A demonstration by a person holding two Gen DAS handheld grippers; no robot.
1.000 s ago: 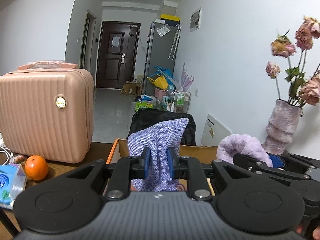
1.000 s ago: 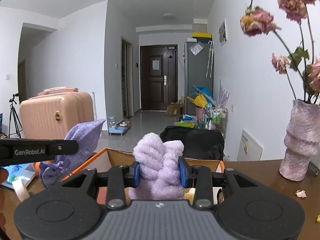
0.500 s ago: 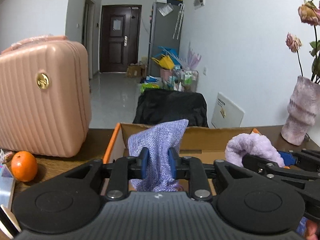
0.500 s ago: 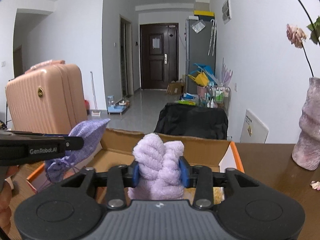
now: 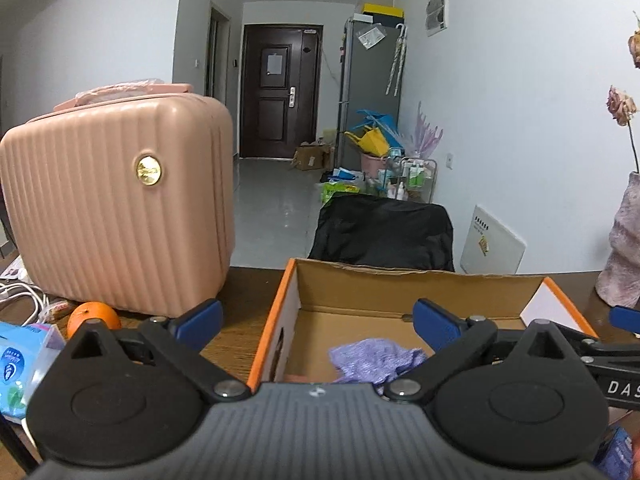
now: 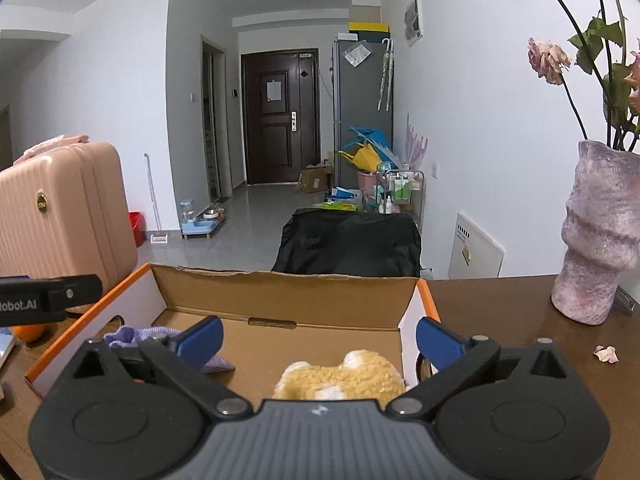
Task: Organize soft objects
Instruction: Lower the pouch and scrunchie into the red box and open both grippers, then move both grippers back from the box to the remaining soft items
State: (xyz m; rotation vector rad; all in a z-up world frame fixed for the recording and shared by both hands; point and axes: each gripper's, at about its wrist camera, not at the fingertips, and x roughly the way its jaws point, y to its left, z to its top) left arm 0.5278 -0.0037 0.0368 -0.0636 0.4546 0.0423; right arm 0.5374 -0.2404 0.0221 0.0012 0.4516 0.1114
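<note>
counter (image 6: pixel 500 344): dark wood | cardboard box (image 5: pixel 400 294): on it, centre | pink suitcase (image 5: pixel 116 208): left of box | orange (image 5: pixel 94 317): before suitcase | blue packet (image 5: pixel 24 360): far left | vase (image 6: pixel 600 236): right | fallen petal (image 6: pixel 606 353): near vase

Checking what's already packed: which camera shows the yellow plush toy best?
The right wrist view: the yellow plush toy lies in the cardboard box, just past the camera housing. The left wrist view doesn't show it.
</note>
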